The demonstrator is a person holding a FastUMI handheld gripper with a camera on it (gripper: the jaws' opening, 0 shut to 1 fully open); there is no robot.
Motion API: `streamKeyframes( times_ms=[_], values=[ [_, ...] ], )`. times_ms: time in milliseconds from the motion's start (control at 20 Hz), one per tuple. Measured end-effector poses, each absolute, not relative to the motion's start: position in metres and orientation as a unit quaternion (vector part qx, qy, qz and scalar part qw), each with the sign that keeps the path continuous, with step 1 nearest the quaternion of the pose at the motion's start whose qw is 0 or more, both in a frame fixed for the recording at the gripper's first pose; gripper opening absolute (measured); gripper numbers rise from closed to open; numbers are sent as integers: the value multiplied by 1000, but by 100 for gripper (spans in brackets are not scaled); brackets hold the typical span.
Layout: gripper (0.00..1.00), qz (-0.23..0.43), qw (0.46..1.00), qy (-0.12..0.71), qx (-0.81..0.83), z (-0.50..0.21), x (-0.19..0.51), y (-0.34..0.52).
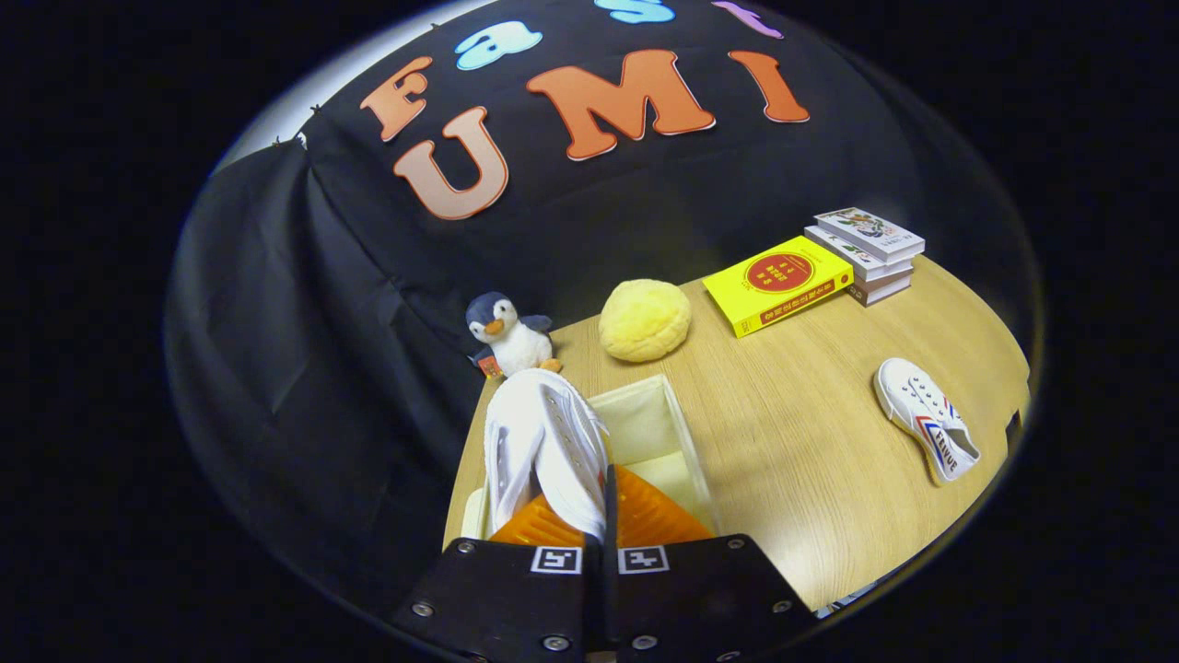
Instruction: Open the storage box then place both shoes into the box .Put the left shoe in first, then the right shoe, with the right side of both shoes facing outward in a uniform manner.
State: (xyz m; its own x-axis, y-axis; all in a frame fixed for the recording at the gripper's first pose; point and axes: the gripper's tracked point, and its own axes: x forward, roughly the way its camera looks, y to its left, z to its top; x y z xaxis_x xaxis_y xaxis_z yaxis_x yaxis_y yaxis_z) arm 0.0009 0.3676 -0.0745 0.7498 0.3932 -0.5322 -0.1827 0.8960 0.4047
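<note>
Plush penguin (509,337) by the cloth wall. Gripper (603,516) clenched on a white canvas shoe (543,442), ribbed fingers (645,520) pinching its side, held over the open fabric storage box (659,433). Beyond: a round, fuzzy yellow cushion (644,319), yellow book (778,284), stacked books (870,250). Second shoe (926,419) lies flat on the wood-grain table (811,460).

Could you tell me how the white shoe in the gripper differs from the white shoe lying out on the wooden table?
The white canvas shoe held in the gripper hangs raised over the open cream storage box; the white canvas shoe with red-and-blue side stripes lies flat on the wooden table. The gripper pinches the first; the second lies untouched. Both are white lace-ups.
</note>
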Motion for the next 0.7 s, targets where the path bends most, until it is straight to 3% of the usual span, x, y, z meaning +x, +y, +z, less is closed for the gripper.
streamKeyframes(
  times_ms=[500,700],
  values=[
    [0,91,903,387,163,-149,-9,418],
    [2,93,895,417,131,-172,-16,432]
  ],
)
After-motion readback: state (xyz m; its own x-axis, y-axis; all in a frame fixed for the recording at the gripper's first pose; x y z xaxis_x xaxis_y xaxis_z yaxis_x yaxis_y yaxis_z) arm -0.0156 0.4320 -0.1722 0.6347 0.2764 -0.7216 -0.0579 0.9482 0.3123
